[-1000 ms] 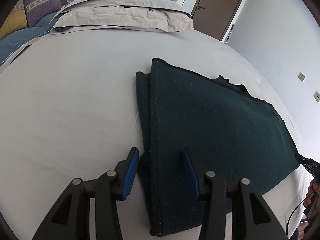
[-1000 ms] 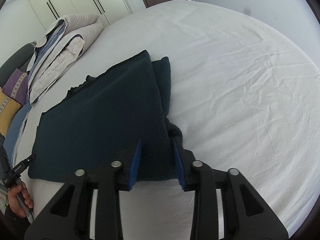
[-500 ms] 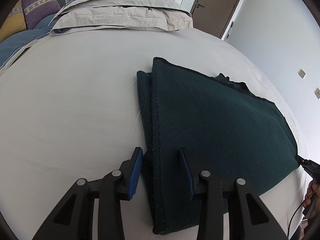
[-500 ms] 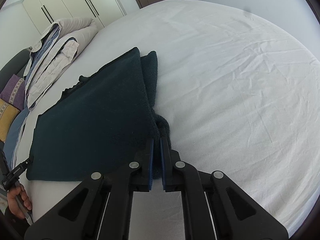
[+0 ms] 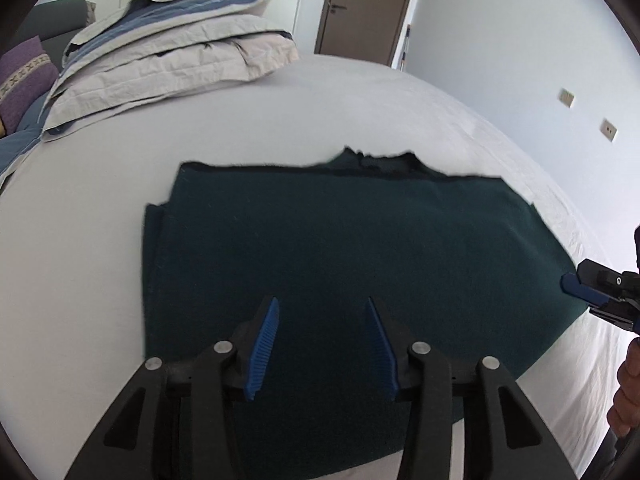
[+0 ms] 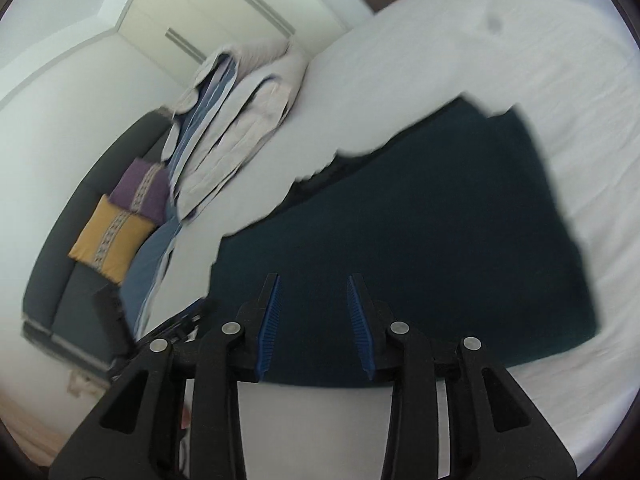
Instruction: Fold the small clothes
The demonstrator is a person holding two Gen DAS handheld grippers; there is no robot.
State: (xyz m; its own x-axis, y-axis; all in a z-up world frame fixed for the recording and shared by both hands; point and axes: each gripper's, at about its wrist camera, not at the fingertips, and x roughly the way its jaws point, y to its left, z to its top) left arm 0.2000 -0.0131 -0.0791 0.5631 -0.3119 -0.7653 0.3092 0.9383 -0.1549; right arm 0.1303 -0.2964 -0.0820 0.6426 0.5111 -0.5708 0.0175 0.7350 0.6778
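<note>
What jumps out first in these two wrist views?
The dark green garment, folded and lying flat mid-bed on the white sheet, dominates both views. Each open claw hangs over its near edge with nothing between the blue pads: left claw, right claw, whose jaws have just been opening. A folded beige-and-blue duvet is piled at the far end.

No readable text, label, brand or number shows in either view. The dark green garment (image 5: 360,248) bears no visible tag or print.
</note>
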